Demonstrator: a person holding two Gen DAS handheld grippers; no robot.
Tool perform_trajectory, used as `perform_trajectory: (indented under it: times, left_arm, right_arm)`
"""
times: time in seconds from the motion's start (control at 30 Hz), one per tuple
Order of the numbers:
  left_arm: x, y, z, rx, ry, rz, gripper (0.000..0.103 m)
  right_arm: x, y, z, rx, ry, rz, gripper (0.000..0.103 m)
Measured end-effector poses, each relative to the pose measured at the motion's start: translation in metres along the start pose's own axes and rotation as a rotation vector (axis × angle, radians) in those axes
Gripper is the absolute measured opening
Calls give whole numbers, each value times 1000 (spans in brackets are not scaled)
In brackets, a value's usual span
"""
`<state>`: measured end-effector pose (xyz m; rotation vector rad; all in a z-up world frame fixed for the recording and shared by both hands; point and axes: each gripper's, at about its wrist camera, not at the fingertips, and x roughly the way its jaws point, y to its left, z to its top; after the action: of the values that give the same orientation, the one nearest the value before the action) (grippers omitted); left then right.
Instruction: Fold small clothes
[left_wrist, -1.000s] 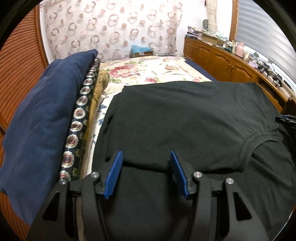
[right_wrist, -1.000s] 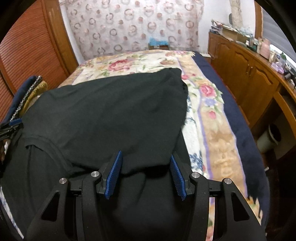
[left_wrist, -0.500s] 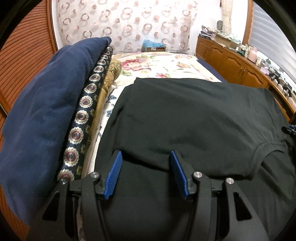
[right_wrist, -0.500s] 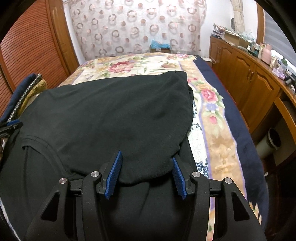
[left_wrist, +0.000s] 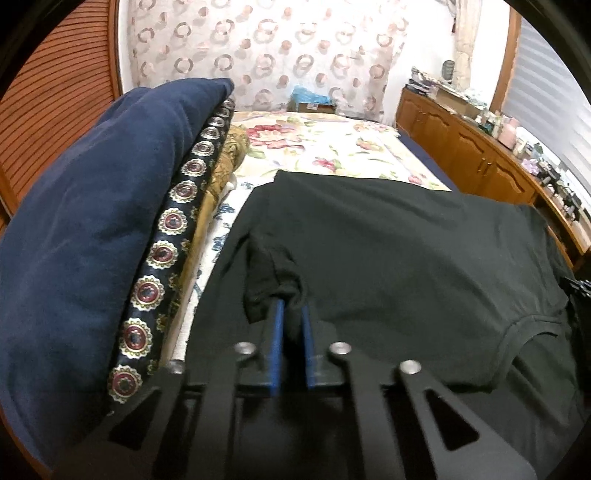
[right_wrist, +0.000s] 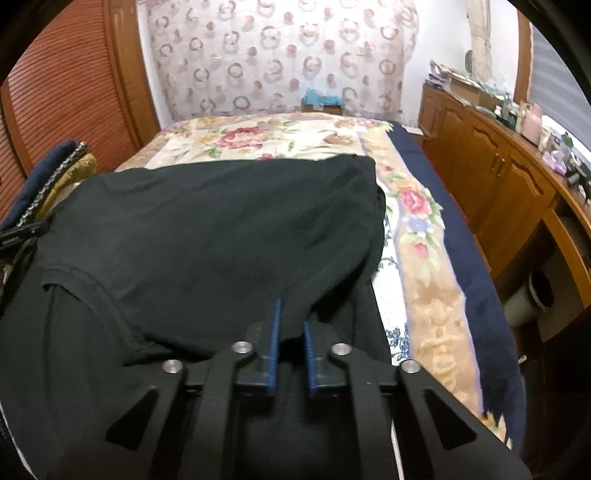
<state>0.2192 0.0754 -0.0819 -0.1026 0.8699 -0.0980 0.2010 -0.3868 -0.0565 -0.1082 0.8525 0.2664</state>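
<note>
Two grippers, both clamped on the same black T-shirt (left_wrist: 388, 240), which lies spread across the near part of the bed (left_wrist: 332, 147), on the floral bedspread (right_wrist: 424, 280). Left gripper (left_wrist: 291, 314): blue pads pinched tight on a bunched bit of fabric at the shirt's near-left edge, looks like the sleeve/shoulder area, cloth puckered up betw. the fingers. Right gripper (right_wrist: 291, 314): pads close together w/ the near-right edge of the folded-over layer caught betw. them. Neckline (left_wrist: 524, 325) shows on the right in the left wrist view and on the left in the right wrist view, so collar sits betw. the two grippers, near side.

Step in hand, as I read it: both near corners just grabbed, ready for a lengthwise fold. Shirt already seems partly doubled, an upper layer lying over a lower one.

Next move prob. calls for: lift both hands together, keep the edge taut and level, carry it toward the far hem, lay flat. Uneven lift = skewed fold.

Stack of folded textiles (left_wrist: 110, 229) (navy, medallion-print, gold) sits just left of the shirt, close enough to snag. Wooden cabinets (right_wrist: 498, 177) run along the right, well apart.
</note>
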Motion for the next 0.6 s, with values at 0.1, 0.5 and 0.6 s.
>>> perform_trajectory:
  times: [0.1, 0.5, 0.6]
  left_arm:
    - [-15, -5, 0, 20, -67, 3, 2]
    - [-95, 1, 8, 34, -287, -34, 1]
    - [-110, 5, 2, 33, -311, -54, 1]
  right_arm:
    - [-8, 2, 4, -12, -30, 27, 3]
    - [-69, 11, 25, -35, -169, 73, 1]
    - [-86, 13, 24, -28, -194, 85, 1]
